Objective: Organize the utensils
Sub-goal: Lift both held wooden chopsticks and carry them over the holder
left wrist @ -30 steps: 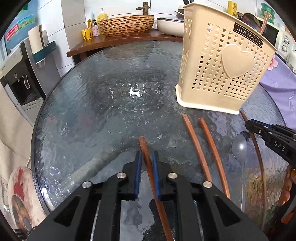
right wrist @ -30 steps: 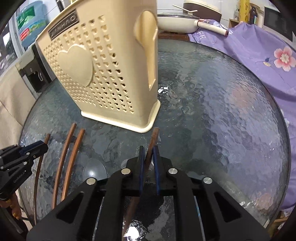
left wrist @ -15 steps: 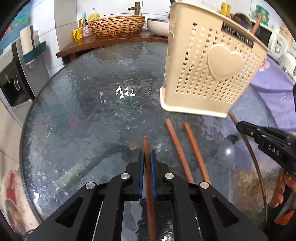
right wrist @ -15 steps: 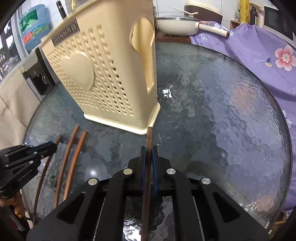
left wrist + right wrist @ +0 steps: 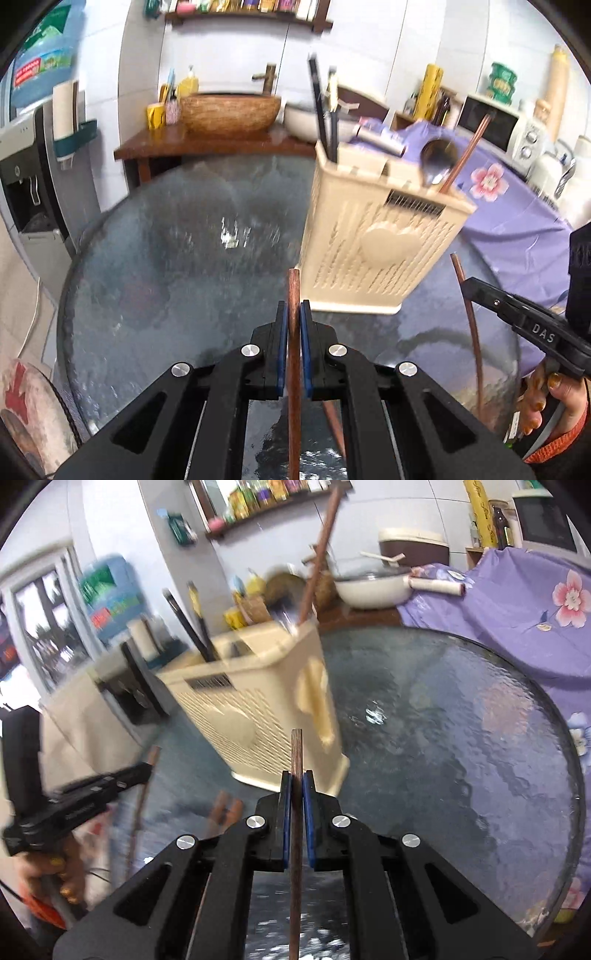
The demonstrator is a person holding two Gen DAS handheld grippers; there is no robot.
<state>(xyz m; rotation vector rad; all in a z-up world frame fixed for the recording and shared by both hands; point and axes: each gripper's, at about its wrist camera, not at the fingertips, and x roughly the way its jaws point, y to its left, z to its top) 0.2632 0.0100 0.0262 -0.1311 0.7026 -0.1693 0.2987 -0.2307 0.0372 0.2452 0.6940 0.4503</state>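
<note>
My left gripper [image 5: 291,314] is shut on a brown chopstick [image 5: 294,291], held above the round glass table [image 5: 166,266]. My right gripper [image 5: 296,782] is shut on another brown chopstick [image 5: 296,749]; it also shows in the left wrist view [image 5: 467,288]. A cream perforated utensil basket [image 5: 373,236] stands ahead of both, also in the right wrist view [image 5: 258,701]. It holds a spoon [image 5: 437,160], a brown chopstick [image 5: 469,151] and black utensils [image 5: 323,110]. More brown chopsticks [image 5: 223,812] lie on the table below.
A wooden counter [image 5: 207,144] with a woven bowl [image 5: 231,112] stands behind the table. A purple flowered cloth [image 5: 517,605] covers the right side. A white pan [image 5: 373,587] sits behind. A water dispenser [image 5: 26,177] is at the left.
Both grippers have risen well above the table, each carrying its chopstick. The views now tilt up and the basket's top opening and its contents show.
</note>
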